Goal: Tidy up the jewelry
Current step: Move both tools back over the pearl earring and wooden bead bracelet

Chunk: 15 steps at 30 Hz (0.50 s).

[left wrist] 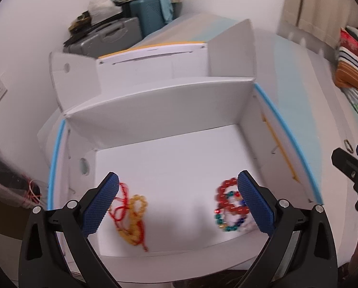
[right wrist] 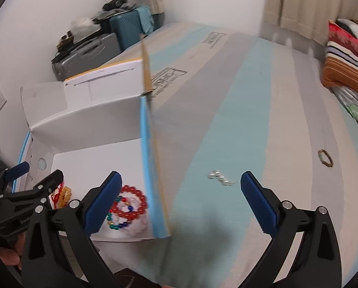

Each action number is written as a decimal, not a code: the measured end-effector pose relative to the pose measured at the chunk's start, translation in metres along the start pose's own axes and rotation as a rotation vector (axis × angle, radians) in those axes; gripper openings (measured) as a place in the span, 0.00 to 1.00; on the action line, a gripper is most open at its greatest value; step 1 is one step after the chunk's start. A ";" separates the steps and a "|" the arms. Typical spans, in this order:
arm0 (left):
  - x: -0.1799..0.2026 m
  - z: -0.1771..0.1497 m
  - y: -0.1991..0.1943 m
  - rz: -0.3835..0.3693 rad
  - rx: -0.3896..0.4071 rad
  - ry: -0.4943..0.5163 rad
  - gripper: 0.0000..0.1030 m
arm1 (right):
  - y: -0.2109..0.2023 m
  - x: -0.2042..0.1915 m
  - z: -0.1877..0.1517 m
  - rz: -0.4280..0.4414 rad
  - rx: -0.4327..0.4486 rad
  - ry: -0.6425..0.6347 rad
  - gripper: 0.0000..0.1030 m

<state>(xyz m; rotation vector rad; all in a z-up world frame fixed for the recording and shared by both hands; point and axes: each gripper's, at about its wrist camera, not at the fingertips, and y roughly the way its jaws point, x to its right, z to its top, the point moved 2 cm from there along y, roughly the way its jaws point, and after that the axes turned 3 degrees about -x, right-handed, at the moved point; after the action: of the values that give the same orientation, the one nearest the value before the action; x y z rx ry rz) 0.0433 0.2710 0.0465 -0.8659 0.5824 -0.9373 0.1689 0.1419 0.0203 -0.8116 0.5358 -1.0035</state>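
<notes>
Your left gripper (left wrist: 179,204) has its fingers spread wide, grasping nothing, above the white box (left wrist: 155,110). On the box floor lie yellow beads (left wrist: 135,216) toward its left wall and red beads (left wrist: 226,204) toward its right wall. Your right gripper (right wrist: 179,204) is equally released over the bed (right wrist: 250,120), with a silver chain (right wrist: 218,178) between its fingers and a brown bracelet (right wrist: 325,158) nearer the bed's right edge.

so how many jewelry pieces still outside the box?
2: a silver chain on the bedspread just ahead of the right gripper, and a brown bracelet farther right. More may be hidden.
</notes>
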 end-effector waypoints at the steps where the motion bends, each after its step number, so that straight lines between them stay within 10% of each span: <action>1: 0.007 0.001 -0.001 -0.010 0.002 0.008 0.94 | -0.002 0.008 0.000 -0.005 0.005 0.007 0.93; 15: 0.115 0.009 -0.013 -0.135 0.047 0.137 0.94 | -0.024 0.108 0.002 -0.118 0.044 0.066 0.93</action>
<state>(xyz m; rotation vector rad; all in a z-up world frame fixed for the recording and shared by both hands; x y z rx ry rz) 0.1005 0.1698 0.0545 -0.8103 0.6226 -1.1352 0.2067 0.0391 0.0377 -0.7802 0.5250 -1.1499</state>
